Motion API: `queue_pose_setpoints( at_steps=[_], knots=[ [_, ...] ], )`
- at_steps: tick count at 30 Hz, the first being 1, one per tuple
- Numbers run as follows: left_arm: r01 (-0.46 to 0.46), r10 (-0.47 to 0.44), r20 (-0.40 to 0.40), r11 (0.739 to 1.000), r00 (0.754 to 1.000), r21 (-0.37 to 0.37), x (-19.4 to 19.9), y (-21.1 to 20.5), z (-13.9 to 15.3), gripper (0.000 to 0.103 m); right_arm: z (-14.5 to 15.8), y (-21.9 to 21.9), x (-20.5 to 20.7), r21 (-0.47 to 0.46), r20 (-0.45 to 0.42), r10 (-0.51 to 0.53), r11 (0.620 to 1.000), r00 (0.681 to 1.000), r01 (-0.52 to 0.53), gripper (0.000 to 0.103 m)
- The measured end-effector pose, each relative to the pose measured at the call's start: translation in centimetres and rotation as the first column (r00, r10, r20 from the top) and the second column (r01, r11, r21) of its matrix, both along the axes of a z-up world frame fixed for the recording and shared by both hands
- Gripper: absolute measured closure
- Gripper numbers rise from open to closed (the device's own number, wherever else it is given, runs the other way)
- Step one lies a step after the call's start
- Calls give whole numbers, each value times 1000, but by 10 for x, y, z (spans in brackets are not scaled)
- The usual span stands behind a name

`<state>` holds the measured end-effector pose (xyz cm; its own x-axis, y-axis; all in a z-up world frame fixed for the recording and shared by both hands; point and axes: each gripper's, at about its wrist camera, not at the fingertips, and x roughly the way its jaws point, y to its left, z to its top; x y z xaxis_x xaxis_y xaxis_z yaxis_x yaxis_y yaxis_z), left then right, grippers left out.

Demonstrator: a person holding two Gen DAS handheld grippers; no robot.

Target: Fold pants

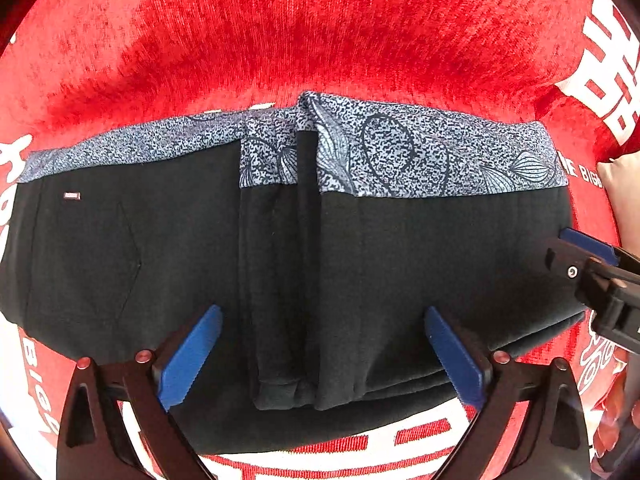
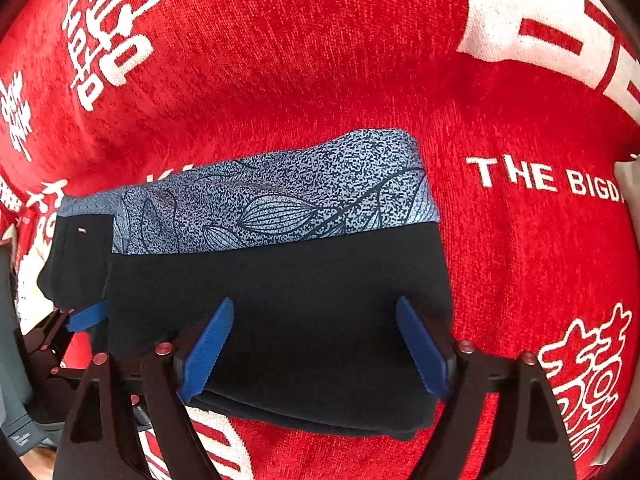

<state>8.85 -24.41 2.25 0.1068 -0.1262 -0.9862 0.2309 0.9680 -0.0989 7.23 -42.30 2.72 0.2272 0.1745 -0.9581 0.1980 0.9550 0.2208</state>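
Observation:
The black pants (image 1: 400, 264) lie folded into a flat bundle on a red blanket (image 1: 320, 32), with a grey-blue leaf-patterned band (image 1: 400, 152) along the far edge. My left gripper (image 1: 323, 312) points down over the bundle's near middle, blue fingers (image 1: 192, 356) spread wide and nothing pinched between them. My right gripper (image 2: 315, 303) hovers over the right end of the pants (image 2: 300, 320), also open, its pads apart from the cloth. One blue finger of the right gripper (image 1: 586, 245) shows at the right edge of the left wrist view. A left gripper finger (image 2: 86, 318) shows at the bundle's left end.
The red blanket (image 2: 320, 60) carries white lettering and spreads around the pants on all sides. A pale cushion-like shape (image 1: 622, 196) sits at the far right. Grey objects (image 2: 16, 420) lie off the blanket's lower left edge.

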Motion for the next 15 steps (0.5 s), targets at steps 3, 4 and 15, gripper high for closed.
queue_pose_setpoints(
  at_steps=[3,4,15],
  knots=[
    [7,-7,4,1000,1000,-6,0,1,0,1,2,-6,-4,36,20,-45,998,999,44,17],
    [7,-7,4,1000,1000,-8,1,2,-2,1,2,-9,-5,53,22,-62,997,998,61,17],
    [-11,10,-13,999,1000,-47,6,13,-10,1,33,-21,-36,126,8,-137,983,991,135,16]
  ],
)
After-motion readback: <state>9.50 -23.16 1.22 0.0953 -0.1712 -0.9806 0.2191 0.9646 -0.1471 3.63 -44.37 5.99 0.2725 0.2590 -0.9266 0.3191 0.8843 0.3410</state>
